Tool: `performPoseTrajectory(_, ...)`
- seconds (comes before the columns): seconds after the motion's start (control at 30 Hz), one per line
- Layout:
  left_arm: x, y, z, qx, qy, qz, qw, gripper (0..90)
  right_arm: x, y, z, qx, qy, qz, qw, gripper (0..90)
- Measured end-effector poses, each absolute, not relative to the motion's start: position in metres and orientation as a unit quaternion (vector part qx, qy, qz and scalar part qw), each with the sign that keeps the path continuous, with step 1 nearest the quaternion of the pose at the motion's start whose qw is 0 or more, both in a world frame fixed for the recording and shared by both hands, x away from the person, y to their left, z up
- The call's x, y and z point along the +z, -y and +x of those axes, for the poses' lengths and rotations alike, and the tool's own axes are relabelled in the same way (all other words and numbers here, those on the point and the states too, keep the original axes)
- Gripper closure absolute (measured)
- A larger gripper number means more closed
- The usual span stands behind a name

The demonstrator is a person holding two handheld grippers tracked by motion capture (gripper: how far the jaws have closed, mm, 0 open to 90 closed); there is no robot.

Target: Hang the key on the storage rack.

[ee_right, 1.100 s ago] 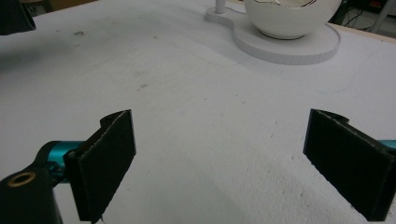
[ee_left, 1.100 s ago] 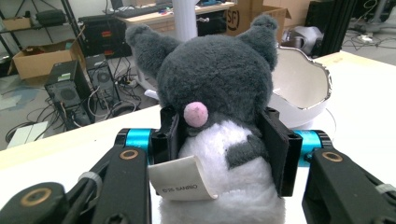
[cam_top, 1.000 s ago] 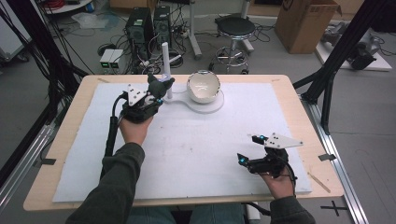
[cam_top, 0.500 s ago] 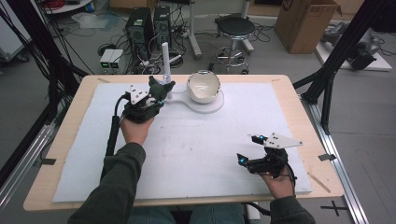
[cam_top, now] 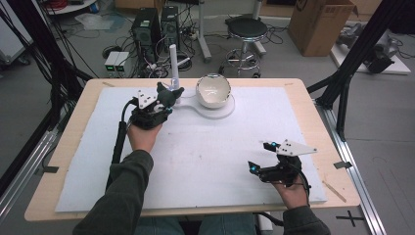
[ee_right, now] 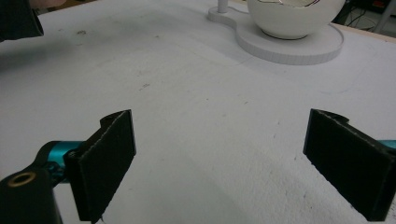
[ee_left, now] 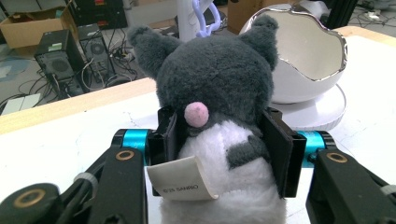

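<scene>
A grey and white plush toy (ee_left: 219, 79) with a pink nose and a paper tag sits between the pads of my left gripper (ee_left: 224, 149). The pads press its white body from both sides, though the jaws have just eased open a little. In the high view the left gripper (cam_top: 168, 99) holds the plush toy (cam_top: 169, 94) at the table's far left, just left of a white cracked-egg bowl (cam_top: 213, 90) on a white stand (cam_top: 222, 111). My right gripper (cam_top: 260, 155) rests near the front right, its jaws wide open over bare white mat (ee_right: 201, 93).
A white post (cam_top: 172, 61) rises from the stand's left end, with a purple clip (ee_left: 205, 16) hanging on it. The egg bowl (ee_right: 289, 16) lies far ahead of the right gripper. A white foam mat (cam_top: 205, 152) covers most of the wooden table (cam_top: 313, 105).
The left gripper with the plush toy has drawn back very slightly toward the person. The right gripper has not moved.
</scene>
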State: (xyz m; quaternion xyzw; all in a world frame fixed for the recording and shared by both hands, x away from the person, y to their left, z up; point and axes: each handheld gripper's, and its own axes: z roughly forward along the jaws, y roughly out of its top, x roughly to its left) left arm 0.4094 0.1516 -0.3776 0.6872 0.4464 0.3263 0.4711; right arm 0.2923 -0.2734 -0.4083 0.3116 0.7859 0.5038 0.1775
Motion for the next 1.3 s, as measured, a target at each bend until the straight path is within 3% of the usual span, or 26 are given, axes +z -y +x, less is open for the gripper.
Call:
performPoseTrajectory(0.9,-0.3801,-0.1521,0.4112,0.318,-0.446,0.695,0.465,49.8,-0.4071,0.2767,0.292,0.508,-0.781,0.315,0.179,8.7)
performPoseTrajectory(1.17,-0.3784,-0.1543,0.4111,0.316,-0.45,0.689,0.472,40.7,-0.407,0.2756,0.292,0.507,-0.782,0.314,0.179,8.6)
performPoseTrajectory(1.3,-0.378,-0.155,0.4104,0.311,-0.447,0.693,0.473,41.2,-0.4068,0.2756,0.2919,0.508,-0.782,0.314,0.18,8.7)
